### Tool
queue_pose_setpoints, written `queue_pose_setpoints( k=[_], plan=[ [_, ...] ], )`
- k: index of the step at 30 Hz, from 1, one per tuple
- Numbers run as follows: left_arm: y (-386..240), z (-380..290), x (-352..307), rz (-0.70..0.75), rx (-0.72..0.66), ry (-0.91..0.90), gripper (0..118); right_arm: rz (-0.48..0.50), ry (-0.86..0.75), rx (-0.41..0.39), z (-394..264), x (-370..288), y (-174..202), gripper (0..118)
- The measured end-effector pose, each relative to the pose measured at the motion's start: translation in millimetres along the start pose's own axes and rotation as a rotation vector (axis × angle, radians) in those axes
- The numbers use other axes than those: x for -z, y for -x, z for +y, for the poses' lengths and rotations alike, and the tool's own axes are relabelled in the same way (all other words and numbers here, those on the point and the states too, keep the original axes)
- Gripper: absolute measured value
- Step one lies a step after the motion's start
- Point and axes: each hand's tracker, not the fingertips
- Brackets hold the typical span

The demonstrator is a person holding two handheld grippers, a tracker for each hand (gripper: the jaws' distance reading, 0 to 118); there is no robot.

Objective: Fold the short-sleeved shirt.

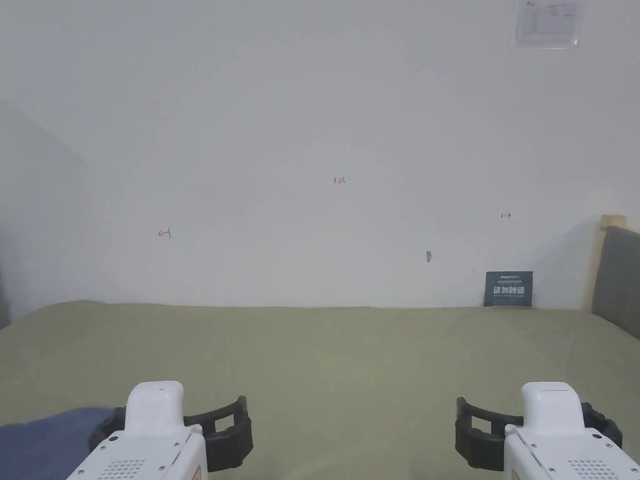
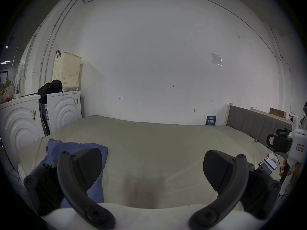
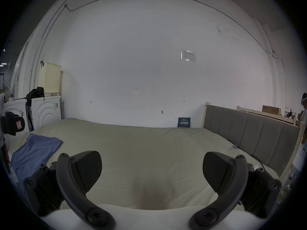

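While the head view looks across a wide bed covered in a pale olive-green sheet (image 1: 325, 350) toward a plain white wall (image 1: 300, 125), the left hand-held gripper (image 1: 232, 431) and the right hand-held gripper (image 1: 470, 434) hang low over the near edge, well apart, and the crumpled blue short-sleeved shirt (image 1: 44, 437) lies at the bottom left corner, just beside the left one. A small dark sign (image 1: 509, 289) leans against the wall at the far right of the bed, next to a grey padded headboard (image 1: 615, 290). In the left gripper view, the black jaws stand spread wide with nothing between them; the blue shirt lies on the sheet partly behind the left jaw, near the bed's left edge. White washing machines (image 2: 65, 107) stand beyond that edge, a cream perforated laundry basket (image 2: 66, 71) on top. Phones (image 2: 268, 164) rest on the sheet at the right. In the right gripper view, its jaws are likewise spread and empty above bare sheet, with the shirt far to the left and the headboard along the right.
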Motion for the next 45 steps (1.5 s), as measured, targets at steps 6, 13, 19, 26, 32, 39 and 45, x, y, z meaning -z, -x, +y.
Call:
queue_pose_setpoints(
  k=[6,13,19,26,32,39,45],
  plan=[
    [-2.6,4.7,0.5,-0.008,-0.007,-0.028,118,0.000,-0.012,0.013,3.8,0.5,-0.3,118],
    [-12.7,8.3,2.6,-0.035,0.042,-0.060,118,-0.013,-0.015,0.012,10.7,4.1,-1.7,118],
    [-10.1,9.5,10.3,-0.014,0.013,-0.029,115,-0.008,-0.006,-0.008,12.8,2.0,-1.1,110],
    [-6.0,-0.3,6.9,0.059,0.051,-0.043,0,0.004,0.008,-0.021,8.9,5.4,5.2,7],
    [26.0,4.3,-0.1,0.090,0.013,-0.023,0,0.085,0.025,-0.056,12.8,14.1,47.3,7],
    [116.5,18.0,-34.3,0.300,0.007,-0.031,0,0.277,0.015,-0.039,23.0,31.4,151.8,7],
    [186.7,18.9,-80.2,0.465,-0.010,-0.024,0,0.462,0.018,-0.020,28.4,33.4,258.7,7]
  ],
)
